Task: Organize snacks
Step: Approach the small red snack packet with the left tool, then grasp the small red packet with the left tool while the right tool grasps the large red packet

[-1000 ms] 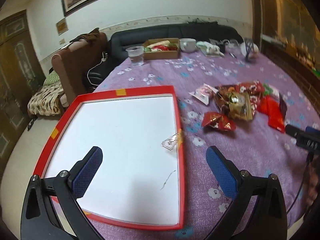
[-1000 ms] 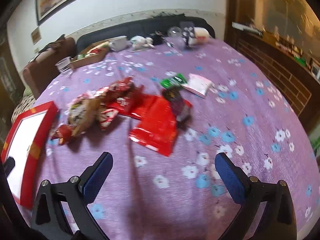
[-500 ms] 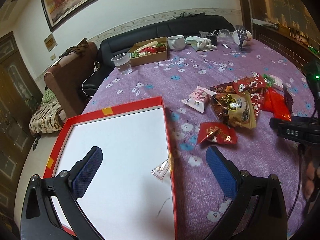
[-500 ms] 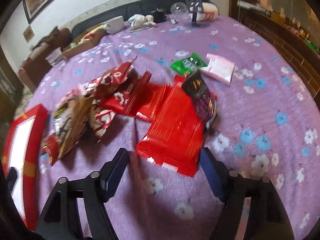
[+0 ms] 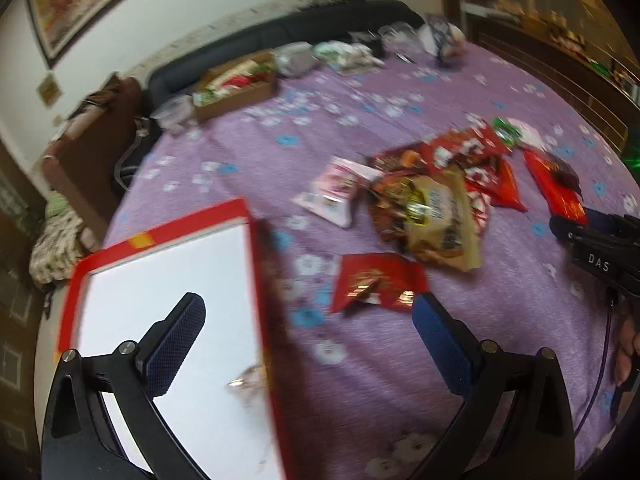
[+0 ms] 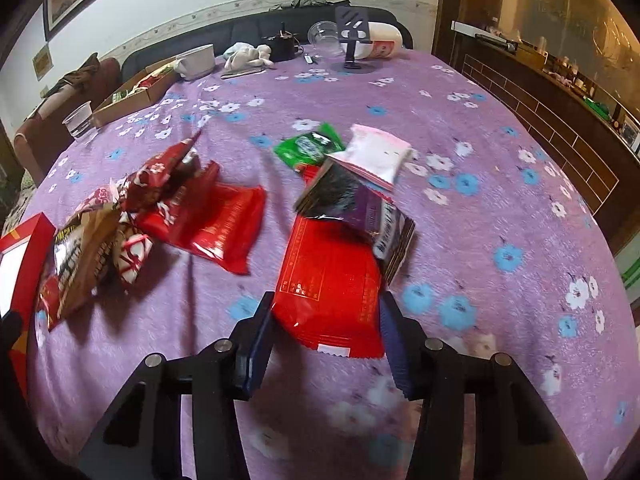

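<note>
Right hand-held gripper [image 6: 326, 332], closing, straddles the red packet's [image 6: 328, 280] near edge; left hand-held gripper [image 5: 308, 344] released.

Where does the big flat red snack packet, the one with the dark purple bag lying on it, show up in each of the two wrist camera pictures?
Left wrist view: the flat red packet lies far right, just beyond the right gripper.
Right wrist view: it lies low in the centre, its near end between the right gripper's closing jaws.
Shared landmark: the tan snack bag, left of the packet in both.
</note>
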Action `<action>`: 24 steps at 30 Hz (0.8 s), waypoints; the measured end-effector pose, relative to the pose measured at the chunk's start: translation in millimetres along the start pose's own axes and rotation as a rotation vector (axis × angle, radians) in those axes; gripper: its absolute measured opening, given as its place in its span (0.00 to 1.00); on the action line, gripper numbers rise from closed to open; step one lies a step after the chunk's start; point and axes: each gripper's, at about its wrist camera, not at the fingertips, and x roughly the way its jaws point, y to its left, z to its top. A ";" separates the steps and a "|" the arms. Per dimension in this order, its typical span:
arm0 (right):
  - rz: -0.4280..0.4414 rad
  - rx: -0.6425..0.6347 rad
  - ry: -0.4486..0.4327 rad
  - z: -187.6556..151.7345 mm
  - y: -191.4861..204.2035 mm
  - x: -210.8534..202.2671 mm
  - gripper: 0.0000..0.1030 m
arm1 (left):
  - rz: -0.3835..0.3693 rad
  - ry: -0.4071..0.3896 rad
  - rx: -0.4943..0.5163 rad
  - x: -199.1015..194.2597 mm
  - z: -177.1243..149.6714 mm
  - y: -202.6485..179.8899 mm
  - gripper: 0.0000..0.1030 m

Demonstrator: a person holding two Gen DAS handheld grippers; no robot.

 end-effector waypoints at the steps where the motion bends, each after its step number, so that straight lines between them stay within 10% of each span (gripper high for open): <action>1: 0.005 -0.004 0.000 -1.9 -3.2 -1.3 0.49 | -0.009 0.011 0.008 3.8 1.8 -2.6 1.00; 10: 0.027 -0.001 -0.007 -3.8 -9.1 -1.9 0.50 | -0.052 0.081 0.071 29.8 13.1 -17.2 0.98; 20: 0.038 0.006 -0.008 -4.4 -10.1 -1.6 0.52 | -0.162 0.114 0.037 43.4 10.2 -20.7 0.54; 24: 0.042 0.009 -0.009 -5.1 -10.4 -1.8 0.52 | -0.171 0.107 0.031 42.7 10.1 -20.4 0.52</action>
